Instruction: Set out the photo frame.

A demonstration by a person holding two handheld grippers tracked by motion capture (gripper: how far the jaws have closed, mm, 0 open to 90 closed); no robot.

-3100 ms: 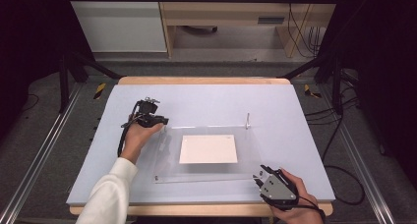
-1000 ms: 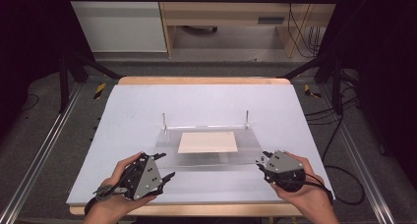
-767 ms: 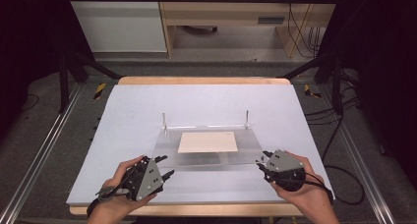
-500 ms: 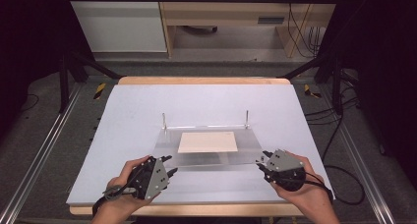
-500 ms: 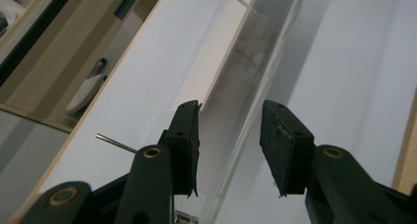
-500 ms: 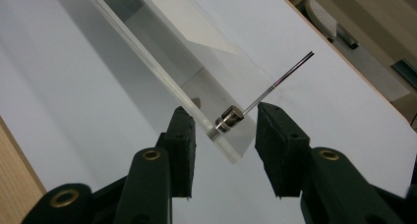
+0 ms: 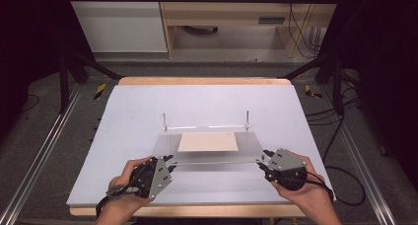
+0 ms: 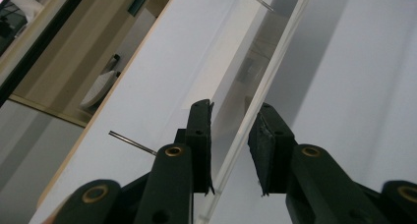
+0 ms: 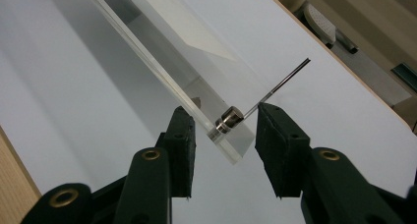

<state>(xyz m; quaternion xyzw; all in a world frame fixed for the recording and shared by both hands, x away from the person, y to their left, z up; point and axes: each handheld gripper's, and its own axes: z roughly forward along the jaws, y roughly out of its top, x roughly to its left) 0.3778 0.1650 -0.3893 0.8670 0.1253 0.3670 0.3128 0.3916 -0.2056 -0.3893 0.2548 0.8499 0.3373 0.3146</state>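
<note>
A clear acrylic plate (image 7: 165, 147) lies across the white table (image 7: 197, 101), its near edge raised off the surface, with a shadow beneath. A beige sheet (image 7: 208, 142) shows through it. Two thin metal pins (image 7: 164, 121) (image 7: 247, 119) stand at its far edge. My right gripper (image 7: 262, 159) (image 9: 223, 130) is shut on the plate's near right corner, where a metal stud (image 9: 229, 119) carries a pin. My left gripper (image 7: 169, 162) (image 8: 231, 135) has just been closing around the near left edge (image 8: 246, 123). Space still shows beside its pads.
A wooden strip (image 7: 197, 80) borders the table's far edge. Metal rails (image 7: 44, 151) run along both sides. Cables (image 7: 340, 180) lie on the floor at the right. A wooden bench (image 7: 226, 13) stands beyond the table.
My left gripper came from the far left pin to the plate's near left corner, then edged right onto it as its jaws narrowed. The plate's near edge rose. My right gripper stayed put.
</note>
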